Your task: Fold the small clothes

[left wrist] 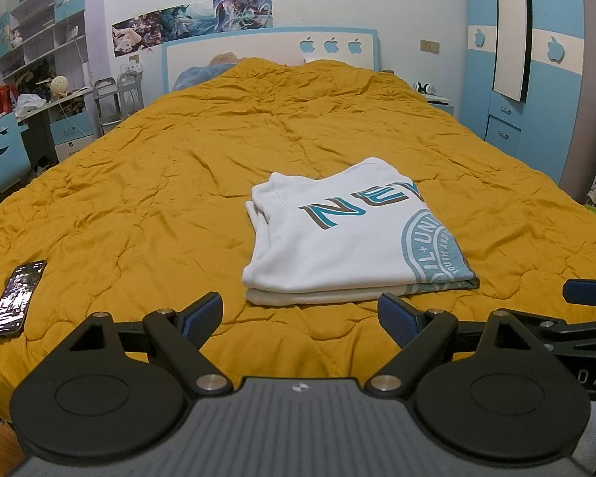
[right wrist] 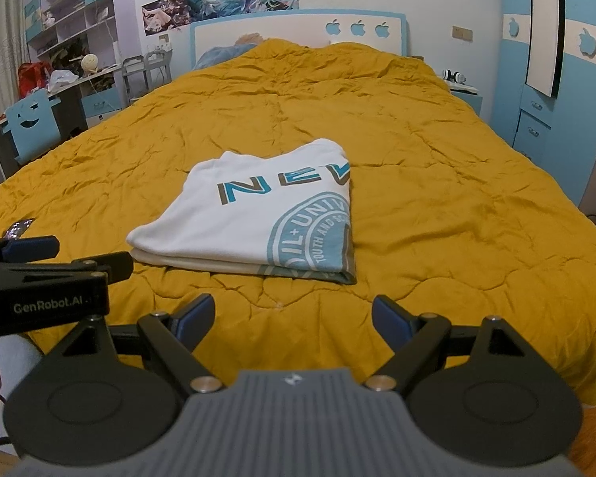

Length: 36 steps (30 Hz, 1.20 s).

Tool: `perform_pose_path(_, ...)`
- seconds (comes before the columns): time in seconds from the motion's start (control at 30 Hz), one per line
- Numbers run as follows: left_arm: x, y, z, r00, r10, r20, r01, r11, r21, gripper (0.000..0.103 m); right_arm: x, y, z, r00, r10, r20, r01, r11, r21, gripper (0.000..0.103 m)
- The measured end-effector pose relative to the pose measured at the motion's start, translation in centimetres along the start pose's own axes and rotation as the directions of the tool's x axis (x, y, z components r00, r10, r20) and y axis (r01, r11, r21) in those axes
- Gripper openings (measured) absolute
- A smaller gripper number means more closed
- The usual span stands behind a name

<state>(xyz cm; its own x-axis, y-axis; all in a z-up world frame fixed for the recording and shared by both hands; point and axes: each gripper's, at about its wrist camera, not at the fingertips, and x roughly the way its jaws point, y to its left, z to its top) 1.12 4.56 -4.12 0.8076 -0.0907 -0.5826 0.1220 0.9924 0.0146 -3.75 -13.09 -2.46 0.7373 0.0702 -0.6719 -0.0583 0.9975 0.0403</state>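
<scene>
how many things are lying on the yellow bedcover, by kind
folded white t-shirt: 1
phone: 1
total: 2
Both lie on the bedcover; the left gripper and right gripper are open and hold nothing.

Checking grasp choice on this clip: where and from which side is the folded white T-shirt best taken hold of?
Probably at the near edge of the T-shirt, where the stacked layers show open on the yellow quilt. Come in low from the front, one jaw slid under the stack. Both the left tongs and right tongs are open and already face that edge.
</scene>
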Motion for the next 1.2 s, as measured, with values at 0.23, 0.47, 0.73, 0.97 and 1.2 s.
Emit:
perform_pose_path(0.23,-0.04,0.04,0.0,1.0,-0.001,-0.002,0.001,1.0,0.001,0.102,0.07,-0.03,0.0,1.0,0.001,-0.002,-0.001,1.0,0.002,0.082)
perform_pose_path(0.47,-0.01,0.08,0.03,1.0,0.0,-0.002,0.0,1.0,0.001,0.102,0.17,-0.1,-0.01,1.0,0.003,-0.004,-0.003,1.0,0.001,0.082)
perform_pose_path(0.73,-0.04,0.14,0.03,1.0,0.0,-0.001,0.0,1.0,0.002,0.102,0.18,-0.13,0.0,1.0,0.003,-0.004,-0.003,1.0,0.002,0.082)
perform_pose_path(0.97,-0.01,0.19,0.05,1.0,-0.001,-0.002,0.001,1.0,0.003,0.102,0.19,-0.2,0.02,1.0,0.002,-0.004,-0.002,1.0,0.003,0.082)
perform_pose_path(1.2,-0.06,0.28,0.04,1.0,0.002,-0.004,-0.002,1.0,0.002,0.102,0.21,-0.26,0.02,1.0,0.003,-0.004,-0.003,1.0,0.003,0.082)
